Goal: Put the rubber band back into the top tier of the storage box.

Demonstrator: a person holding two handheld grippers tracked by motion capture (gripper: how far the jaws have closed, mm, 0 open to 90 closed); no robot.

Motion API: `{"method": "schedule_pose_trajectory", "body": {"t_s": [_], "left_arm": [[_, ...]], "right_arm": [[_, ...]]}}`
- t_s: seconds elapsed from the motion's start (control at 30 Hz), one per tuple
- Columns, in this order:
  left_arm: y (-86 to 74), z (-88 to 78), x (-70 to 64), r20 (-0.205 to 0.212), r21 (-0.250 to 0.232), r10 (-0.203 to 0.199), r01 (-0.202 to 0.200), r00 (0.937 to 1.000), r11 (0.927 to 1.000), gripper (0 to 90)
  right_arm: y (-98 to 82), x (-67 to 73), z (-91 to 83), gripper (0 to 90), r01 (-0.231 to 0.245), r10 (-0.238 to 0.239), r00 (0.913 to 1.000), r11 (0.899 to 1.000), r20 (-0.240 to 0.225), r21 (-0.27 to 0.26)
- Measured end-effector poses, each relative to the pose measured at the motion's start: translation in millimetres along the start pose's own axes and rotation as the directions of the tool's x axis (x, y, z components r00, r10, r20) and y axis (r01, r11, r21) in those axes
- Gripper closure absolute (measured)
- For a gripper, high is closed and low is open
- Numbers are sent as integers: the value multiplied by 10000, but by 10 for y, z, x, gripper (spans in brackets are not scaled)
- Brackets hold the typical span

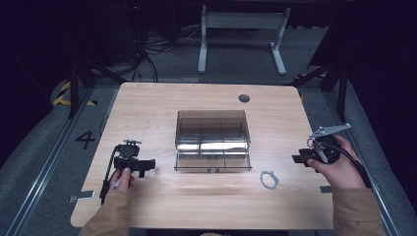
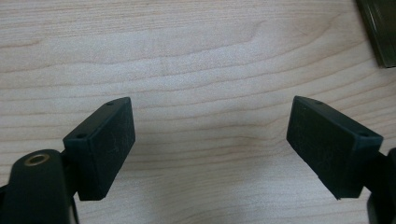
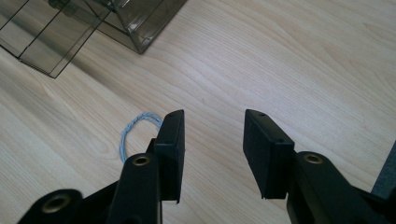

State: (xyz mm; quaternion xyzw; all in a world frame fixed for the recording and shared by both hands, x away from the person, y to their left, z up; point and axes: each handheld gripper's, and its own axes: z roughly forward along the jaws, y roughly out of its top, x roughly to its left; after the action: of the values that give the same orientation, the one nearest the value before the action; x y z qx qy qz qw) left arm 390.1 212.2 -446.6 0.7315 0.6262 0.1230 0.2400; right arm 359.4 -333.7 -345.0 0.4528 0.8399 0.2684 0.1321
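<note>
A smoky see-through compartment box point(image 1: 212, 133) stands at the middle of the wooden table point(image 1: 162, 103), its lid folded flat toward the front. A small loop of pale twisted cord point(image 1: 269, 179) lies on the table in front of the box's right corner. In the right gripper view the cord point(image 3: 135, 128) lies just left of my right gripper point(image 3: 213, 116), whose jaws stand open over bare wood. In the high view my right gripper point(image 1: 299, 158) sits right of the box and points left. My left gripper point(image 1: 147, 166) rests left of the box, open point(image 2: 211, 102) with nothing between its jaws.
A dark round grommet point(image 1: 244, 98) sits near the table's far edge. Grey tape pieces point(image 1: 81, 196) mark the front left edge. A white desk frame point(image 1: 241, 29) stands on the floor beyond. The box corner point(image 2: 380, 28) shows at the left gripper view's upper right.
</note>
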Motion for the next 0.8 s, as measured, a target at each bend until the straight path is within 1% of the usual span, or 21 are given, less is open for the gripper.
{"method": "schedule_pose_trajectory", "body": {"t_s": [0.2,0.3,0.4,0.53,0.7,0.8], "left_arm": [[1,1,9,52,25,-56,56,10000,10000,162],[1,1,12,98,-10,-67,68,9999,10000,162],[2,-2,15,132,0,-90,90,9999,10000,162],[1,-5,20,253,-59,-144,146,9996,9999,162],[0,-8,18,258,-58,-128,130,9996,9999,162],[1,-7,17,258,-62,-124,126,9996,9999,162]], "right_arm": [[30,78,60,574,310,-309,9995,9994,-118,155],[46,126,110,567,575,-565,9979,9978,-324,323],[63,181,152,557,831,-810,9958,9954,-430,478],[85,263,180,549,1167,-1136,9917,9918,-605,518],[106,338,189,543,1429,-1391,9876,9885,-732,494],[115,372,198,541,1508,-1466,9861,9873,-778,507]]}}
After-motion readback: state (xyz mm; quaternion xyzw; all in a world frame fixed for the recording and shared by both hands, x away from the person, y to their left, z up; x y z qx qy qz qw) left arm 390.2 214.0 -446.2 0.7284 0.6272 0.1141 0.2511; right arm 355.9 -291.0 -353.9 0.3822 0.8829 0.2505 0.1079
